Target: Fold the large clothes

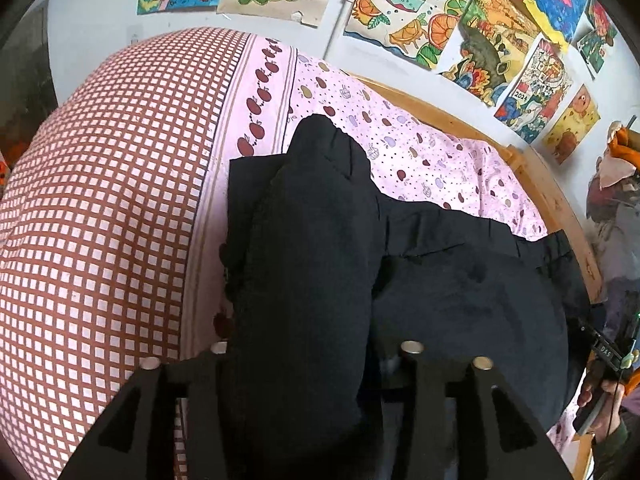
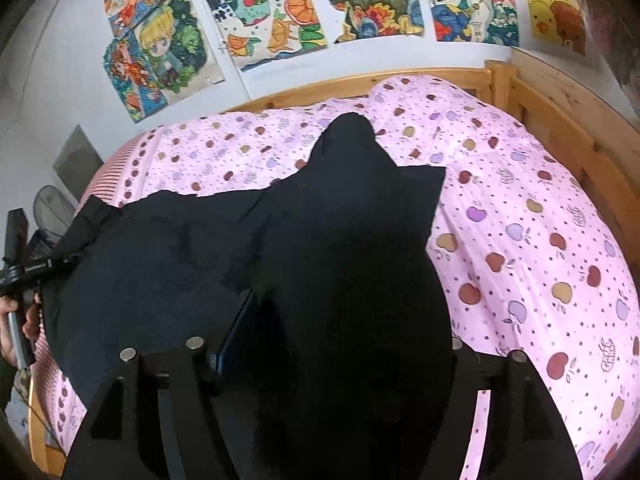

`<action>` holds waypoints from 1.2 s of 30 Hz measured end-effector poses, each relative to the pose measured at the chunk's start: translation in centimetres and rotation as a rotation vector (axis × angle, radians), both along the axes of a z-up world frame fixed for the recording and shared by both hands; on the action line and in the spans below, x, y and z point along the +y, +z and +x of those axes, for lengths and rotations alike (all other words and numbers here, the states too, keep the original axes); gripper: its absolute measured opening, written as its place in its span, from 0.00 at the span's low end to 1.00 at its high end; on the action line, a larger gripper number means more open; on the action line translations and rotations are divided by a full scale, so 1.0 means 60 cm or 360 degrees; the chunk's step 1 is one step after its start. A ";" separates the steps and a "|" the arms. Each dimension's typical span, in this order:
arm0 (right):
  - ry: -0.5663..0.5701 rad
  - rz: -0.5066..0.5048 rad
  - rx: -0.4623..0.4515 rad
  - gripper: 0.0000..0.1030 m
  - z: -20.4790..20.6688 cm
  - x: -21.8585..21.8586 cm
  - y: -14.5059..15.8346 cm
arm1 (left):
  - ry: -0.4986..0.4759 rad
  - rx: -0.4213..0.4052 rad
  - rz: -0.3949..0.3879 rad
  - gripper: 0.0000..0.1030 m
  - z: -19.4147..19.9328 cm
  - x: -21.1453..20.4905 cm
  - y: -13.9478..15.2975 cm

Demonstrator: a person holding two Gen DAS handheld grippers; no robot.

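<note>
Downward both tools tilt, jaws straddling black trousers.

My left wrist camera sits just behind the left tool, angled steeply down and close over the black garment on the bed, facing the wall of drawings. My right wrist camera looks likewise past the right tool. Both views share the garment, pink apple-print quilt, wooden bed frame and drawings.
</note>
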State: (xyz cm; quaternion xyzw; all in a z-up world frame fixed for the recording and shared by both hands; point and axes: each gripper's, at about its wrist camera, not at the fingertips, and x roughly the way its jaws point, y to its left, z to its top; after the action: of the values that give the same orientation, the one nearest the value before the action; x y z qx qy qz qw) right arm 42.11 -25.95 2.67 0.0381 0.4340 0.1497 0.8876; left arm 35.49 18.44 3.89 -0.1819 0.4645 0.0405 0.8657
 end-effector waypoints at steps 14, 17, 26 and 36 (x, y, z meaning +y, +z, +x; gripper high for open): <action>-0.0186 -0.0095 -0.0318 0.87 -0.061 0.003 0.075 | 0.0195 -0.0301 0.0150 0.98 -0.063 -0.010 0.060; -0.0154 -0.0073 -0.0387 0.90 -0.089 0.018 0.095 | 0.0201 -0.0359 0.0176 1.00 -0.079 -0.023 0.077; -0.0083 0.0011 -0.0444 0.95 -0.165 0.041 0.132 | 0.0129 -0.0424 0.0212 1.00 -0.142 -0.076 0.114; 0.0015 -0.0022 -0.0460 0.95 -0.257 0.068 0.171 | 0.0031 -0.0460 0.0308 1.00 -0.224 -0.136 0.156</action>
State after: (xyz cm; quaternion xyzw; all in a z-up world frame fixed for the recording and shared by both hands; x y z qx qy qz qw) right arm 26.68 -21.87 12.93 0.0079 0.3030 0.1549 0.9403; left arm 22.08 10.27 13.22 -0.1060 0.3273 0.0667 0.9366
